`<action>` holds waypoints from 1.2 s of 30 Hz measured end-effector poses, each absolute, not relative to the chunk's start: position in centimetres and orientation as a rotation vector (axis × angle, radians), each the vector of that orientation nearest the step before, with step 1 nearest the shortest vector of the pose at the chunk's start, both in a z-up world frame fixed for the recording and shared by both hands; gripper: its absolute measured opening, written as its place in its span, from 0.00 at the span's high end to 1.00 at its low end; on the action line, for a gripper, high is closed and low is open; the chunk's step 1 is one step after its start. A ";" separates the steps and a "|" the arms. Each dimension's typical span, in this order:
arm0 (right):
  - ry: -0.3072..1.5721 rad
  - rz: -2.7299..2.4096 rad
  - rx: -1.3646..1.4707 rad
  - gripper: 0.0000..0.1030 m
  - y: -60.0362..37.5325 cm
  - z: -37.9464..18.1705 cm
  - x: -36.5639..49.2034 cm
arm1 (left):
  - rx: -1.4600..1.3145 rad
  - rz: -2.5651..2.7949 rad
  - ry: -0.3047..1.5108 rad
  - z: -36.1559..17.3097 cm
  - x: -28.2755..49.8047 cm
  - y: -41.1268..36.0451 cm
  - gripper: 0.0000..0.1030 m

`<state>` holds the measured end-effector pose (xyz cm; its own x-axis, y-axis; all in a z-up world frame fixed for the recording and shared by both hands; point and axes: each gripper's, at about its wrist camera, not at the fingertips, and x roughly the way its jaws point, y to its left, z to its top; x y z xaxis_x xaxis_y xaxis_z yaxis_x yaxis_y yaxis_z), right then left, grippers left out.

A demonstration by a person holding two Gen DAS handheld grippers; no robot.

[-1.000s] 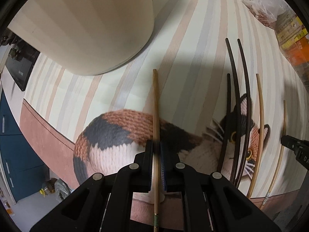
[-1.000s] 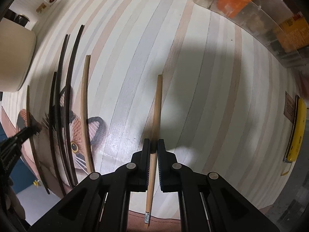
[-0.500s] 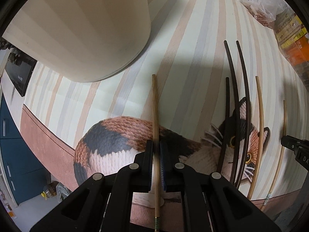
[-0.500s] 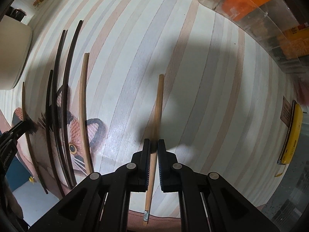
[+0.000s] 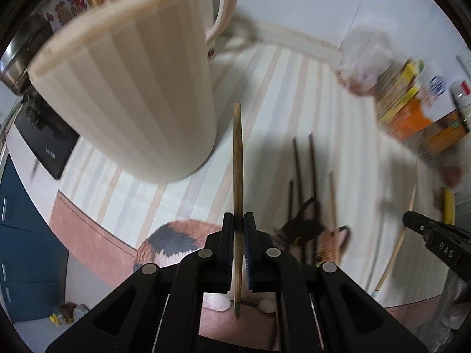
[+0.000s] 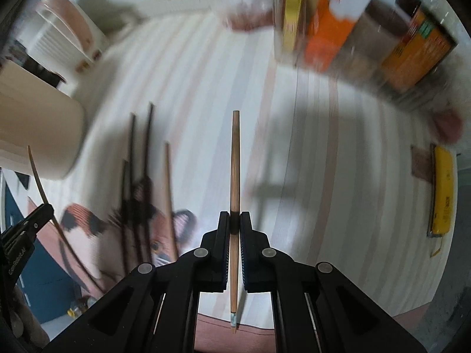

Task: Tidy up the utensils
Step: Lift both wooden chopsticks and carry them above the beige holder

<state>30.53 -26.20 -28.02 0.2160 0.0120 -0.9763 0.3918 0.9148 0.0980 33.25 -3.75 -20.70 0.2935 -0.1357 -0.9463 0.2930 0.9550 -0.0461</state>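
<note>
My left gripper (image 5: 238,223) is clamped on a chopstick (image 5: 238,161), cream holder (image 5: 132,94) at ten o'clock; my right gripper (image 6: 235,220) grips another chopstick (image 6: 235,161).

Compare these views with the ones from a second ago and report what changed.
Both grippers rose from the striped mat, each lifting its wooden chopstick clear: the left gripper holds one, the right gripper the other. The views tilted up, so the cream holder now shows its rim. Both grips stayed shut; the dark chopsticks and the light one still lie on the mat.

Home kitchen: striped tablecloth (image 6: 206,94), food packages (image 6: 353,29), chopsticks (image 6: 138,176).
</note>
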 end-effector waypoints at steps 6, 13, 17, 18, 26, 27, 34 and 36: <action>1.204 -0.255 0.360 0.94 -25.7 -23.7 30.2 | 0.125 -0.312 1.134 -16.9 33.1 -4.4 0.96; 1.070 -0.253 0.373 0.94 -26.2 -18.5 31.0 | 0.077 -0.348 1.030 -12.4 34.2 -4.9 0.96; 1.001 -0.247 0.395 0.94 -26.5 -15.5 32.3 | 0.047 -0.359 0.974 -9.5 35.3 -4.8 0.96; 0.990 -0.245 0.397 0.94 -26.5 -15.0 32.6 | 0.041 -0.353 0.953 -8.6 35.6 -4.8 0.96; 0.890 -0.252 0.391 0.94 -25.7 -10.4 35.8 | 0.022 -0.263 0.805 -2.5 38.2 -4.1 0.96; 0.878 -0.245 0.391 0.94 -25.3 -9.8 36.4 | 0.025 -0.245 0.782 -1.7 38.4 -3.8 0.96; 0.804 -0.192 0.382 0.94 -22.5 -6.1 39.4 | -0.007 -0.159 0.683 2.9 40.7 -0.4 0.96; 0.785 -0.172 0.386 0.94 -21.6 -5.2 40.3 | -0.019 -0.129 0.661 3.8 41.7 1.0 0.96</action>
<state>40.34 -21.61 -5.25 0.6979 -0.0088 -0.7161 0.2921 0.9164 0.2735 41.67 1.01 3.83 0.7815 -0.1252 -0.6113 0.1129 0.9919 -0.0587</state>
